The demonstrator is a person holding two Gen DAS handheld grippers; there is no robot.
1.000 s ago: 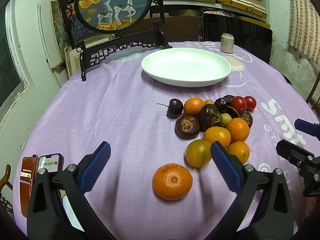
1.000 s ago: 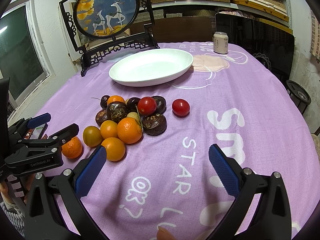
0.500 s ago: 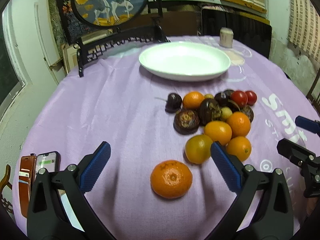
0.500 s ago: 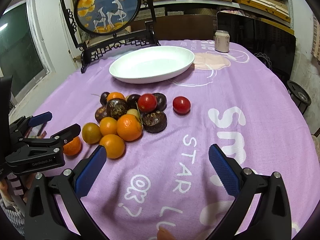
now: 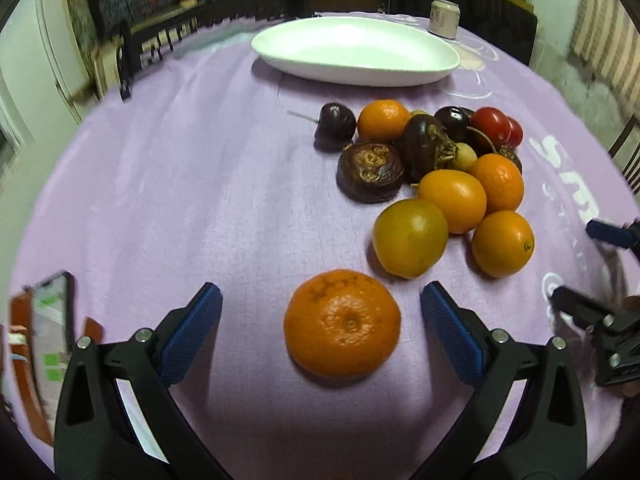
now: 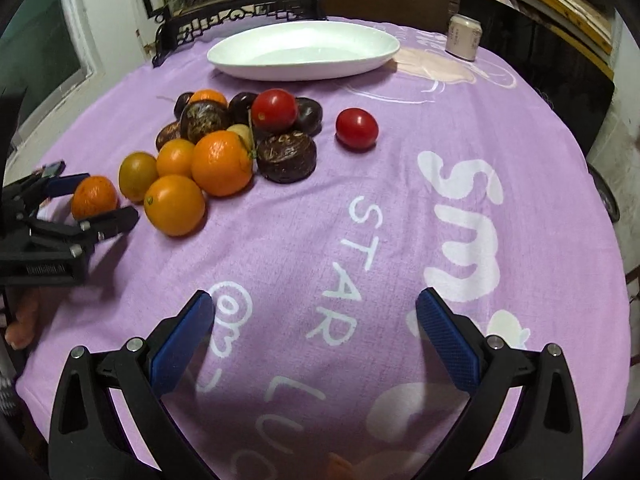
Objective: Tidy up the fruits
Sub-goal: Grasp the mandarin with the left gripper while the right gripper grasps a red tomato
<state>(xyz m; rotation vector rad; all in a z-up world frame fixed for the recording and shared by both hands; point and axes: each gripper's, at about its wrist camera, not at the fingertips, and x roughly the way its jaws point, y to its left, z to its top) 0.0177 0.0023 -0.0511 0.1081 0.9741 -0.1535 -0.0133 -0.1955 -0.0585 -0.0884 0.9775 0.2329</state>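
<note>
Fruits are lying in a heap (image 5: 436, 168) on the purple tablecloth (image 5: 180, 184), toward the far half of the table and just short of the white oval plate (image 5: 356, 54) near the far edge. In the left wrist view, one mandarin (image 5: 342, 324) is sitting apart from the heap on the near side, resting on the cloth between the blue pads of the left gripper (image 5: 320, 328). The jaws are standing wide apart, neither pad touching the mandarin, and they are gripping nothing. A phone (image 5: 50, 332) is lying at the table's left edge. The right gripper is showing at the right edge of this view, blurred.

In the right wrist view, the right gripper (image 6: 314, 340) is hanging spread wide over bare cloth with white lettering, holding nothing, well apart from the heap (image 6: 224, 148). A lone red tomato (image 6: 357, 128) is sitting just right of the heap. A can (image 6: 462, 38) is standing beyond the plate (image 6: 304, 54).
</note>
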